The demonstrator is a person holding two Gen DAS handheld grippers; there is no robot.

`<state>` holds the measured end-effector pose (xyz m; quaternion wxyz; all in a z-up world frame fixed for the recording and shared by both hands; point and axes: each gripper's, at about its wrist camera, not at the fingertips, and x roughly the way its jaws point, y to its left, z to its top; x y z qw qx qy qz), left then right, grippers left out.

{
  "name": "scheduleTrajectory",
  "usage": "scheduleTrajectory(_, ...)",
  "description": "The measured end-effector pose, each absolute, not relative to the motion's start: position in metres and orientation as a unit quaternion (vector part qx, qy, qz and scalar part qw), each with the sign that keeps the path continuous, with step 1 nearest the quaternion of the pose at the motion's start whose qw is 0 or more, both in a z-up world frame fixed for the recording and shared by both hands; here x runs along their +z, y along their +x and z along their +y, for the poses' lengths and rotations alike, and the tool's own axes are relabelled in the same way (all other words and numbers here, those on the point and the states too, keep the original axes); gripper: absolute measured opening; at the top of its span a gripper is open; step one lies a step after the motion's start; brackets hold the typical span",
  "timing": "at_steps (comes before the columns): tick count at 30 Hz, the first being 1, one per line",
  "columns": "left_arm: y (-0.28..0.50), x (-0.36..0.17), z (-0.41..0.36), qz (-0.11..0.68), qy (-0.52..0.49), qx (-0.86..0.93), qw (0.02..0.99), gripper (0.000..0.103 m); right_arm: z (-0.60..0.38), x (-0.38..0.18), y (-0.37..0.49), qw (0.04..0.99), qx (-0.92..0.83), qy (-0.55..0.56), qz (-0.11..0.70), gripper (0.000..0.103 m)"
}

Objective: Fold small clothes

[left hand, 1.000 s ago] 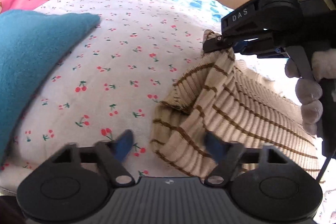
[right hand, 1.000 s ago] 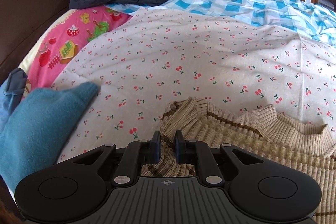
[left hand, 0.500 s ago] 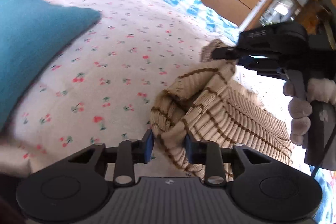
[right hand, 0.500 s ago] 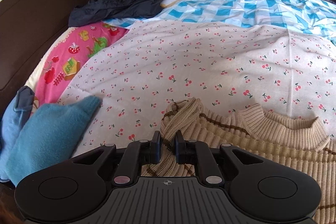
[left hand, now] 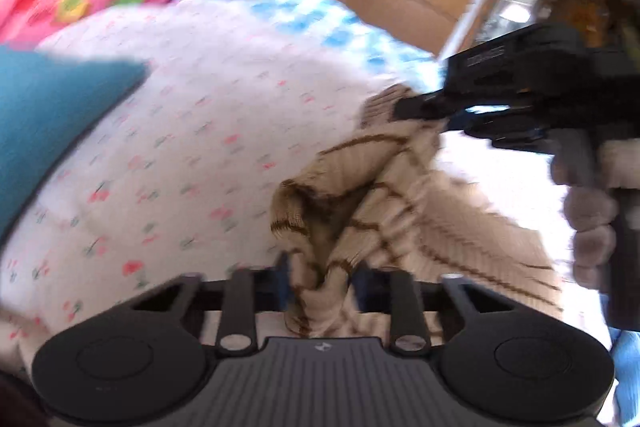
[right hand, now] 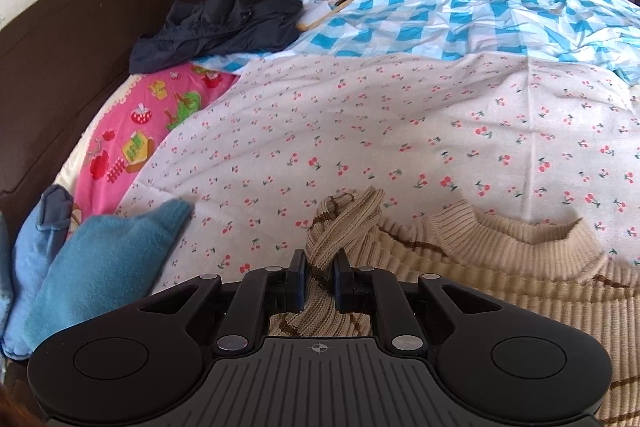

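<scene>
Bed with cherry-print sheet [right hand: 360, 131]; both claws clamped on beige striped sweater [right hand: 500, 291].
Left claw [left hand: 320, 285] pinches a bunched fold of the sweater at lower centre of its frame, which is motion-blurred. Right claw [right hand: 320, 281], narrow, grips a twisted ribbed part at lower centre; in the left view it enters from the upper right [left hand: 404, 109], holding the sweater's raised edge. Sweater body lies at lower right on the sheet. Blue fleece garment [right hand: 100, 267] at lower left, dark jacket [right hand: 224, 23] at upper left.

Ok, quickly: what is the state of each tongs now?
Left tongs: closed on the striped sweater.
Right tongs: closed on the same sweater.
</scene>
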<state>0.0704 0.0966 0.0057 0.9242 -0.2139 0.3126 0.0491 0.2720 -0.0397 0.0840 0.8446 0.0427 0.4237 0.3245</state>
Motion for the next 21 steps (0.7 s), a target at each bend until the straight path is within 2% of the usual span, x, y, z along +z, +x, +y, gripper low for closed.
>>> scheduleTrajectory(6, 0.080, 0.047, 0.034, 0.277, -0.148, -0.057, 0.948, 0.023, -0.114, 0.092, 0.277, 0.854, 0.304, 0.109, 0.407, 0.012)
scheduleTrajectory(10, 0.092, 0.055, -0.021, 0.272, -0.108, -0.139, 0.946, 0.023, -0.184, 0.087, 0.279, 0.862, 0.270, 0.165, 0.396, 0.012)
scheduleTrajectory(16, 0.122, 0.016, -0.098, 0.343, -0.055, -0.210, 0.914, 0.023, -0.270, 0.034, 0.292, 0.846, 0.204, 0.240, 0.429, 0.012)
scheduleTrajectory(21, 0.130, -0.006, -0.116, 0.378, -0.022, -0.210, 0.901, 0.023, -0.306, -0.007, 0.285, 0.826, 0.192, 0.292, 0.443, 0.013)
